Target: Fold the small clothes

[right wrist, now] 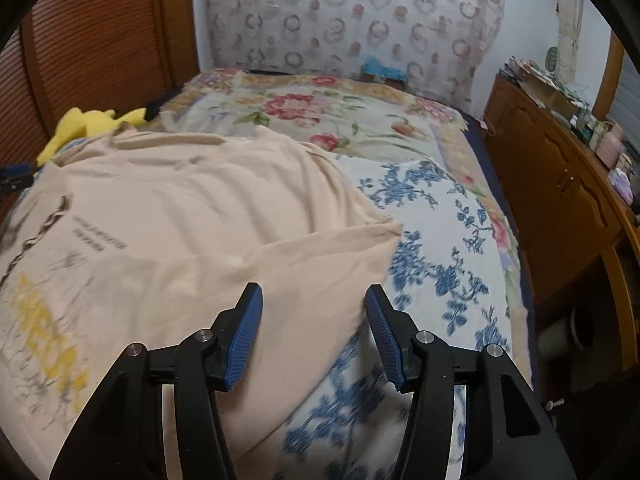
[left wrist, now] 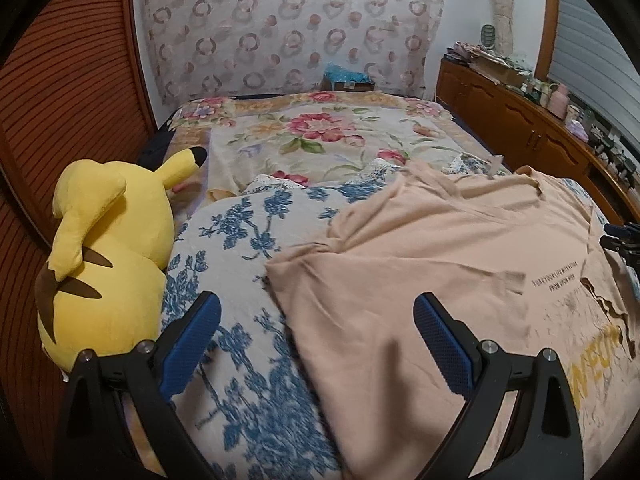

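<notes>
- My left gripper (left wrist: 316, 312) hangs above the bed with its blue, ribbed pads (left wrist: 192, 344) spread wide and nothing between them; one pad is over the quilt, the other over the shirt's edge.
- My right gripper (right wrist: 314, 306) is also parted, its jaws apart and pinching nothing, over the spot where the shirt's sleeve edge meets the quilt.
- The task's garment, a peach T-shirt (left wrist: 440, 248), lies spread on the bed just ahead of both grippers; the soft, matte knit is rumpled into shallow folds, with a small line of dark print and blurred yellow lettering (right wrist: 48, 324) on the chest.
- One short sleeve (right wrist: 328, 256) lies out flat, ending in a straight hem.
- Beneath the shirt is a white quilt with blue floral print (left wrist: 256, 240), puffy and slightly lumpy.
- To the left sits a yellow plush toy (left wrist: 104, 256), rounded and fuzzy, with brown back stripes and a black-tipped ear, touching the quilt's edge.
- Farther on, a cream blanket with pink and red flowers (left wrist: 320, 136) covers the rest of the bed.
- At right runs a wooden cabinet (left wrist: 512, 120) with carved panel doors, its top crowded with small items.
- Behind the bed hangs a sheer curtain with ring patterns (left wrist: 292, 28).
</notes>
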Motion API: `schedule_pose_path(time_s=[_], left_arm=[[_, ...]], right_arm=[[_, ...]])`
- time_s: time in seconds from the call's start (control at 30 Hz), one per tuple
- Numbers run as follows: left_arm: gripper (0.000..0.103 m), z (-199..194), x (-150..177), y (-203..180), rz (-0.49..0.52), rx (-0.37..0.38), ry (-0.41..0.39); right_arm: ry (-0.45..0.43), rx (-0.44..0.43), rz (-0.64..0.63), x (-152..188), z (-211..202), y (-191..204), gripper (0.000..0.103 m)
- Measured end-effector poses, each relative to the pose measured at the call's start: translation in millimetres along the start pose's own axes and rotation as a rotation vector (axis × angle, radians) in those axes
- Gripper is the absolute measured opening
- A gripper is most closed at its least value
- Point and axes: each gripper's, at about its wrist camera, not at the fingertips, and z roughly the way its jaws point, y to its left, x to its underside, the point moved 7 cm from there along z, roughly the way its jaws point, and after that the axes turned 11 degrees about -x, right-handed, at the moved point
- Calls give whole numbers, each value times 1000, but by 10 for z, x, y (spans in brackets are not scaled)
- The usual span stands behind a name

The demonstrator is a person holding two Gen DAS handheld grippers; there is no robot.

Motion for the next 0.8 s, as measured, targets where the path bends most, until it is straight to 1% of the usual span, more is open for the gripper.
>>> schedule_pose_path(time_s=[0.03, 0.07, 0.13, 0.2, 0.23, 0.3, 0.4, 0.53, 0.77, 0.8], left_arm=[[96, 30, -5, 13, -5, 8, 6], [92, 52, -13, 23, -11, 18, 10], [91, 80, -33, 52, -21, 28, 16], [82, 104, -51, 57, -24, 42, 18], [80, 116, -60, 55, -23, 48, 21], [71, 159, -77, 70, -23, 50, 31], [65, 213, -86, 89, -31, 53, 47], [64, 248, -85, 92, -41, 58, 59], [63, 323, -78, 92, -29, 52, 66], [53, 322, -79, 85, -27, 55, 62]], right_arm=[[3, 6, 2, -14, 27, -41, 55], [5, 9, 6, -25, 49, -79, 55], [0, 6, 19, -59, 77, -151, 55], [-2, 12, 24, -81, 93, -193, 55], [-3, 14, 26, -99, 100, -222, 55], [-4, 8, 33, -131, 117, -277, 58], [-6, 12, 48, -160, 128, -358, 59], [-9, -10, 77, -165, 153, -421, 63], [-13, -13, 73, -155, 142, -436, 65], [-12, -14, 73, -158, 145, -441, 65]])
